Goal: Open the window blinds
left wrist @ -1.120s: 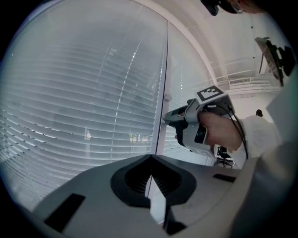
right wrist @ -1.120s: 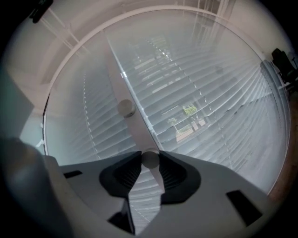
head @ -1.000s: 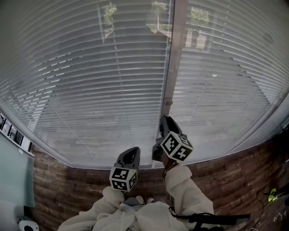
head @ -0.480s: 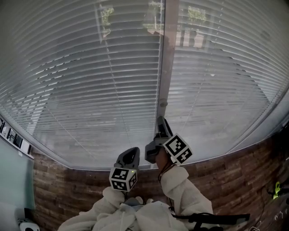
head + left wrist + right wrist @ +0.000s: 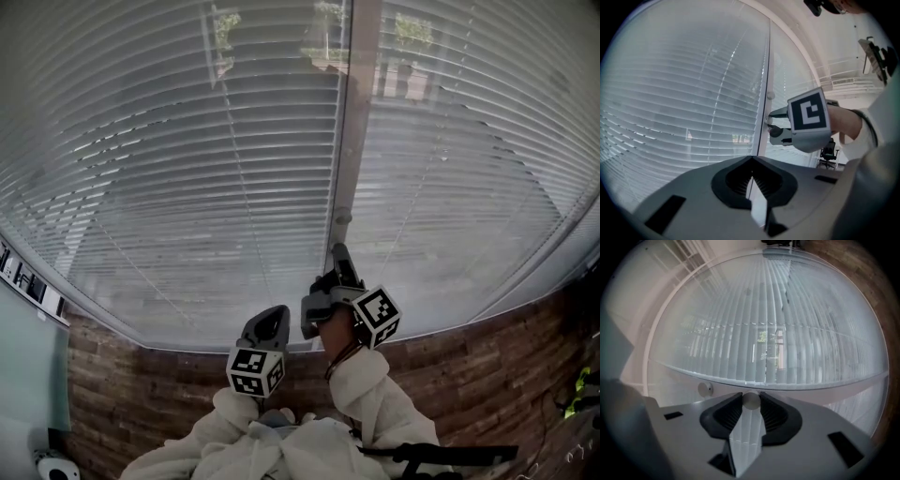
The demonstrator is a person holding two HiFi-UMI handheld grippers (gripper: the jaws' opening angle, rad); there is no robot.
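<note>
The window blinds [image 5: 234,187] hang in two panels that fill the upper head view, one on each side of a pale upright mullion [image 5: 361,112] running toward 12 o'clock. The slats lie level and tilted enough that trees [image 5: 225,28] and a building show dimly through them near the top.

The right gripper [image 5: 337,251] reaches to the foot of the mullion, its marker cube rolled to one side. In the right gripper view its jaws stand apart with a round white knob [image 5: 751,401] clamped between the ribbed pads, both pads touching it. In that view the slats run up and down. A second round knob [image 5: 343,217] sits on the mullion just at 12 o'clock of the gripped one, free of the jaws; in the right gripper view it [image 5: 705,389] lies at 10 o'clock of the jaws.

The left gripper [image 5: 277,314] hovers at 8 o'clock of the right one, short of the window. Its tips [image 5: 751,160] meet with nothing between them, and past them, at 1 o'clock, the right gripper [image 5: 769,123] shows at the mullion.

White sleeves [image 5: 375,394] come in from 6 o'clock over a brown plank floor [image 5: 469,375]
</note>
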